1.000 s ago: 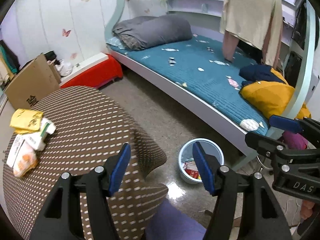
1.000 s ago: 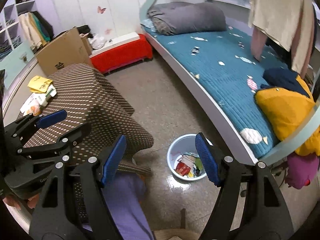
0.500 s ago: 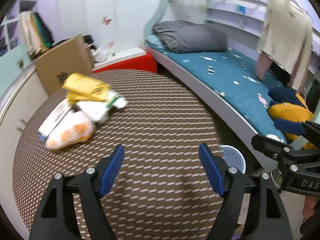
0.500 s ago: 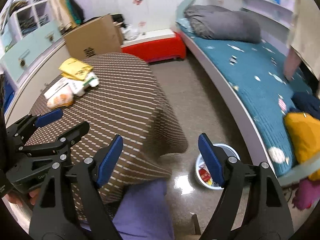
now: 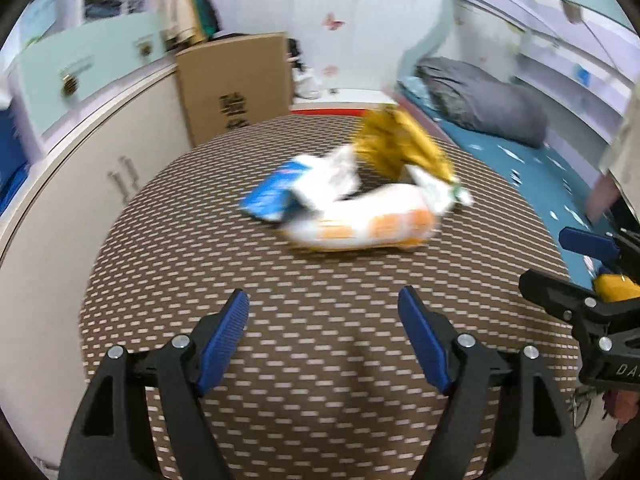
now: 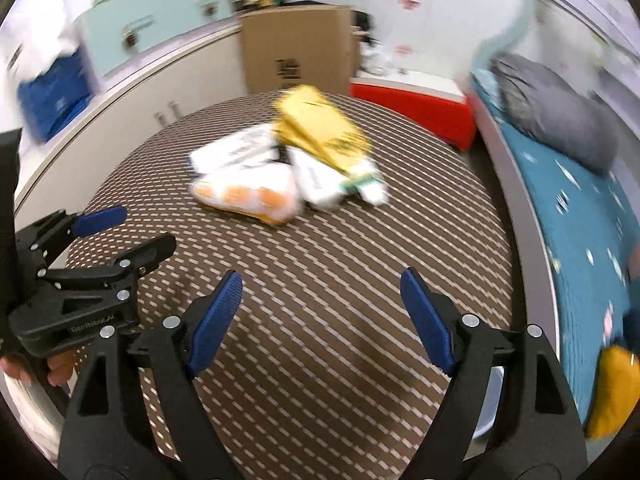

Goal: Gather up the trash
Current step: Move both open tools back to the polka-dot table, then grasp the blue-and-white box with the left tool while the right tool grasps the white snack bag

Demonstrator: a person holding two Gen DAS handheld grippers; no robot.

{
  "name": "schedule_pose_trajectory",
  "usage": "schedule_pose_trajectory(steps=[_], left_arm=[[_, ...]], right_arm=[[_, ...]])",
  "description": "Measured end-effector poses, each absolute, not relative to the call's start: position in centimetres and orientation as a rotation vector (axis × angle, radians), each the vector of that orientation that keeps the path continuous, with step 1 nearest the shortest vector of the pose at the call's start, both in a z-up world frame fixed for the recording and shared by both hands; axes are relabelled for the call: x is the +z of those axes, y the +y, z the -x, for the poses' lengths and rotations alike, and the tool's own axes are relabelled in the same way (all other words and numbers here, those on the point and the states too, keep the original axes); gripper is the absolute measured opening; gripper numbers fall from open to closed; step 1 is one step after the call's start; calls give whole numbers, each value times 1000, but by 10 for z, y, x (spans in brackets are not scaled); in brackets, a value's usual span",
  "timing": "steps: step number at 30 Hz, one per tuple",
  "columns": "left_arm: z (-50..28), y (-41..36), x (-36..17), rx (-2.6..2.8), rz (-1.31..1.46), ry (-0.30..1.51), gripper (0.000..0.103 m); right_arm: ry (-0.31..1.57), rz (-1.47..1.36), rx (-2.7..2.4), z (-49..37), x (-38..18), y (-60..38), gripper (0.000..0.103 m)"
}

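Bedroom furniture rings a round tabletop [image 5: 168, 280] covered in a brown cloth with pale dashes, and both views are smeared by motion blur. Far off to the left of the left gripper [image 5: 324, 340], beyond the tabletop's edge, runs a cream cabinet [image 5: 80, 152] with mint drawers above it; ahead and a little left stands a cardboard box [image 5: 236, 80]. The left gripper's jaws are spread wide and nothing lies between them, only the cloth beneath. Straight ahead of those jaws, well apart from the fingertips, sits the trash pile [image 5: 360, 200]: a blue-and-white wrapper, a white-and-orange packet at the front and a crumpled yellow bag [image 5: 400, 144] at the back, all touching or overlapping. To the right of these jaws the right gripper [image 5: 576, 276] shows side-on. In the right wrist view the left gripper [image 6: 120, 236] appears at the left, gripped by a hand [image 6: 56, 364]. The right gripper [image 6: 320, 312] has its jaws parted wide and empty, the trash pile [image 6: 280, 176] ahead and slightly left of them, clear of the fingertips. Further right lies a bed [image 6: 580, 216] with a teal cover and a grey pillow [image 6: 552, 104], a red bench [image 6: 420, 108] at its head.
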State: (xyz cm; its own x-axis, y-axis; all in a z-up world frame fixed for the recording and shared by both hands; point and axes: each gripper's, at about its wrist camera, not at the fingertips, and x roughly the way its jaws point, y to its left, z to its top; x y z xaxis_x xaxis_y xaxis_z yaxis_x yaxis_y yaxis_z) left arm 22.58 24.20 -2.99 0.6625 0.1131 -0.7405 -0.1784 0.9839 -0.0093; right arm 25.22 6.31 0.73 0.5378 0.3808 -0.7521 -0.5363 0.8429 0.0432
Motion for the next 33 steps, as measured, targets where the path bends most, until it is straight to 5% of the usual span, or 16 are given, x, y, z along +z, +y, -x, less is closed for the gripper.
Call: schedule_pose_trajectory(steps=[17,19,33], left_arm=[[-216,348,-44,332,191,870,79],[-218,349,-45,328,192,877,79],[-288,289,-27,92,58,853,91]], right_arm=[[867,694,691,-320,-50,210,79],[903,622,684,-327,-50,202,48],[950,138,763,-311,9,82,43]])
